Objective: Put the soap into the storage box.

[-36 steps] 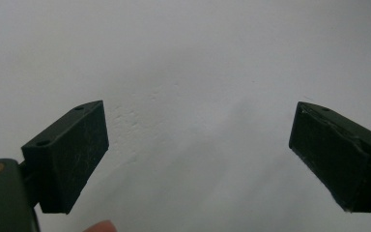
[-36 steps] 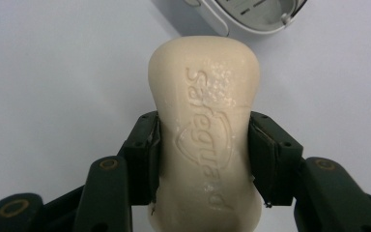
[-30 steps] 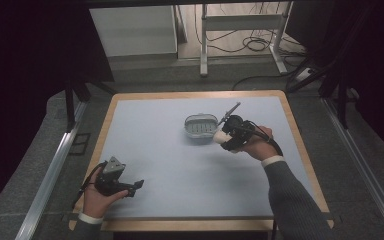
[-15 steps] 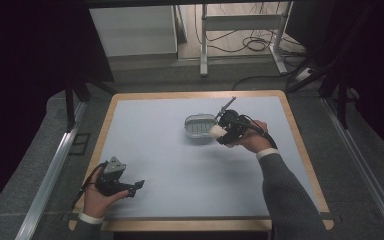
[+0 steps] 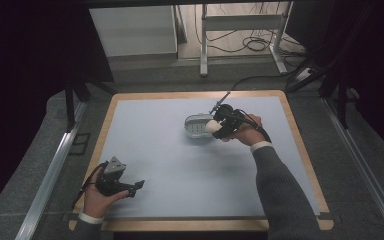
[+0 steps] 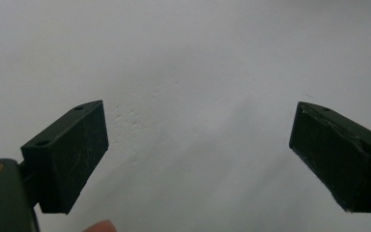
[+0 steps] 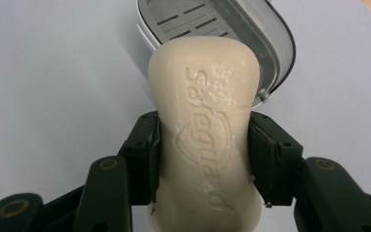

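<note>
cream soap bar (image 7: pixel 205 140) is clamped by its long sides in the right gripper (image 7: pixel 204 150), just beside the grey soap dish (image 7: pixel 232 29), probably so it goes in flat. far from the dish, the left gripper (image 6: pixel 198 145) rests with jaws wide apart.

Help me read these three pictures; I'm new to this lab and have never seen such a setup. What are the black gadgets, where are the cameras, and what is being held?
No robot here: a person holds a hand-operated claw in each hand. The high view looks down on the table; each of the other two comes from a camera riding on a claw, looking along its black jaws. The right claw grips a cream bar of soap stamped "Safeguard", just at the edge of a grey soap dish, the one thing lying on the table. The left claw is open and empty, near the table's front left corner above bare surface.
</note>
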Demonstrator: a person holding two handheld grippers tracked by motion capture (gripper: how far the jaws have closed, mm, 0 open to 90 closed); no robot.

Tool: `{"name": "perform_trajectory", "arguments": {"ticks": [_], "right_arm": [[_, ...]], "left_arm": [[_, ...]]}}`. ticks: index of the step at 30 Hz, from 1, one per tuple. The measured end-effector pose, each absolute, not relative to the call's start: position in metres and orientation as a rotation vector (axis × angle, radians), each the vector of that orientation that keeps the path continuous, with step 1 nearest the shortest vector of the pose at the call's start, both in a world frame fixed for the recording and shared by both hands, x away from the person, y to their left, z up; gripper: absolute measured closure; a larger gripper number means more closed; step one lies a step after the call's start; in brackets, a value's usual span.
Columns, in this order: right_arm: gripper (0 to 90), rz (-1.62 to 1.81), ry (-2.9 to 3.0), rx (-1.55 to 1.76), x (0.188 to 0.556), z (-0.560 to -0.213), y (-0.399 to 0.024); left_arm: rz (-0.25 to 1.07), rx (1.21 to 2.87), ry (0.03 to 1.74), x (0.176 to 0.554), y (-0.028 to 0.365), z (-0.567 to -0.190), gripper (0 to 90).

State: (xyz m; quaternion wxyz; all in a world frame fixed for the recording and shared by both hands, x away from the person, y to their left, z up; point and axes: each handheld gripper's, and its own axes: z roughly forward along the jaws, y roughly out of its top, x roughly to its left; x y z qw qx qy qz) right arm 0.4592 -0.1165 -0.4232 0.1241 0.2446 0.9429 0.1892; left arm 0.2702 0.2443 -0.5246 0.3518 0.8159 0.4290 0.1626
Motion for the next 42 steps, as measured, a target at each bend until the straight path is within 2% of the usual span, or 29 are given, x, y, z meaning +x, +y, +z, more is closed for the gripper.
{"name": "perform_trajectory", "arguments": {"ticks": [9,42], "right_arm": [[49.1,0.560,2.745,0.694,0.468,-0.417,-0.108],[49.1,0.542,2.776,0.573,0.505,-0.430,-0.080]], "left_arm": [[0.421,2.111,1.109,0.270,0.244,-0.525,7.0],[0.415,2.113,1.104,0.271,0.244,-0.526,6.9]]}}
